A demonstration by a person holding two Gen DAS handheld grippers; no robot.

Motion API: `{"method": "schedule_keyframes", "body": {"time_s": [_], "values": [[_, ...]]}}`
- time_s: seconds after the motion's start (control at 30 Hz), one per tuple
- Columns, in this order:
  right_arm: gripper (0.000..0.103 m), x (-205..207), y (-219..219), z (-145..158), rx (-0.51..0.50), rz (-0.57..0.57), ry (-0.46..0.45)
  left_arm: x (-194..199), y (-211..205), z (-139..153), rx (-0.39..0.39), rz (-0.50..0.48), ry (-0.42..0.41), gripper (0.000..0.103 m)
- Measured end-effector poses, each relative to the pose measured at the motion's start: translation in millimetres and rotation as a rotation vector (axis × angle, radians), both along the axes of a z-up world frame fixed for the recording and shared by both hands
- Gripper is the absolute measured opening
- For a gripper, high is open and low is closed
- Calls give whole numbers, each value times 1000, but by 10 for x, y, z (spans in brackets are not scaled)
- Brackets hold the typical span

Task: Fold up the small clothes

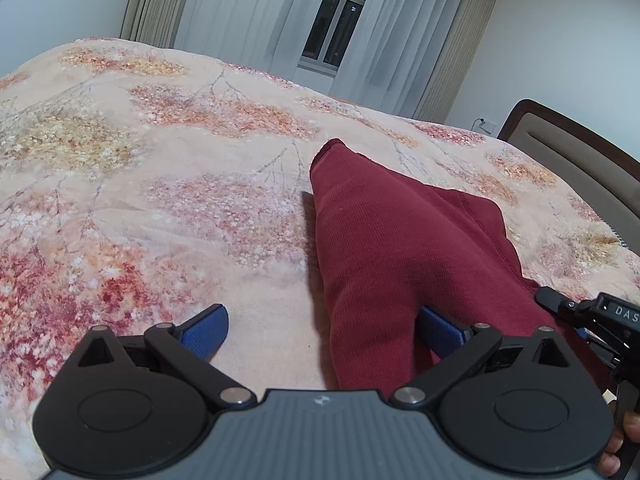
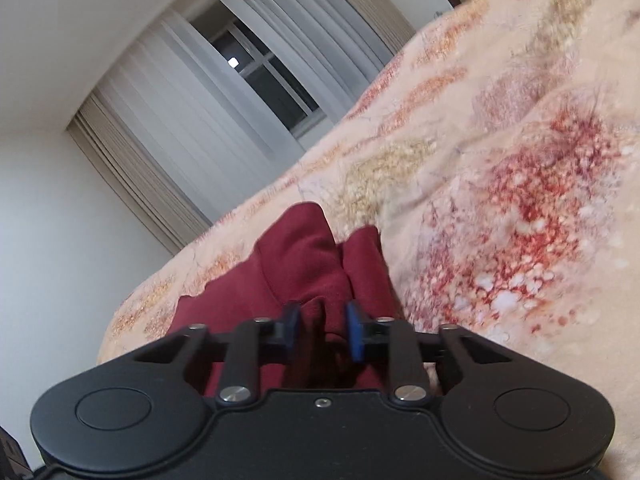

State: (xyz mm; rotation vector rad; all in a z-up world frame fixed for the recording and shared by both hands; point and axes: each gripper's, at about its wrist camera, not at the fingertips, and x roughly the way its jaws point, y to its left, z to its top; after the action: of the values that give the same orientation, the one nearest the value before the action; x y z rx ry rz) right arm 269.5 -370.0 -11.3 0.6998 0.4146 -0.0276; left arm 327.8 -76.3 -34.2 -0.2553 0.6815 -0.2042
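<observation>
A dark red knit garment [image 1: 400,248] lies on the floral bedspread [image 1: 160,200], stretched away from me with a narrow end pointing far. My left gripper [image 1: 322,314] is open wide just above the bed; the garment's near part runs between its blue pads, against the right pad [image 1: 440,330], and the left pad touches nothing. The right gripper [image 1: 592,320] shows at the right edge, at the garment's side. In the right wrist view, my right gripper [image 2: 322,320] has its pads close together with a bunched fold of the red garment [image 2: 304,256] pinched between them.
The bedspread [image 2: 500,160] fills most of both views. A padded headboard [image 1: 580,160] rises at the right. A curtained window [image 1: 340,28] and white walls stand beyond the bed's far edge. Fingers of a hand [image 1: 624,440] show at the lower right.
</observation>
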Motion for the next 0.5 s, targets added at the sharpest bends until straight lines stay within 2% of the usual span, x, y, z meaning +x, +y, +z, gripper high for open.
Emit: {"method": "schedule_keyframes", "body": {"time_s": [0.13,0.33,0.5], "values": [[16,-217,46,57,-76,-48,-56,2,0,37,-15,-13,-1,103],[16,-278,48,-111,-94,-62,-3,21,-1,38,-42,-12,-9,103],[18,-264,96,-151,-121,-66,2,11,42,88,-102,-34,-48,103]]}}
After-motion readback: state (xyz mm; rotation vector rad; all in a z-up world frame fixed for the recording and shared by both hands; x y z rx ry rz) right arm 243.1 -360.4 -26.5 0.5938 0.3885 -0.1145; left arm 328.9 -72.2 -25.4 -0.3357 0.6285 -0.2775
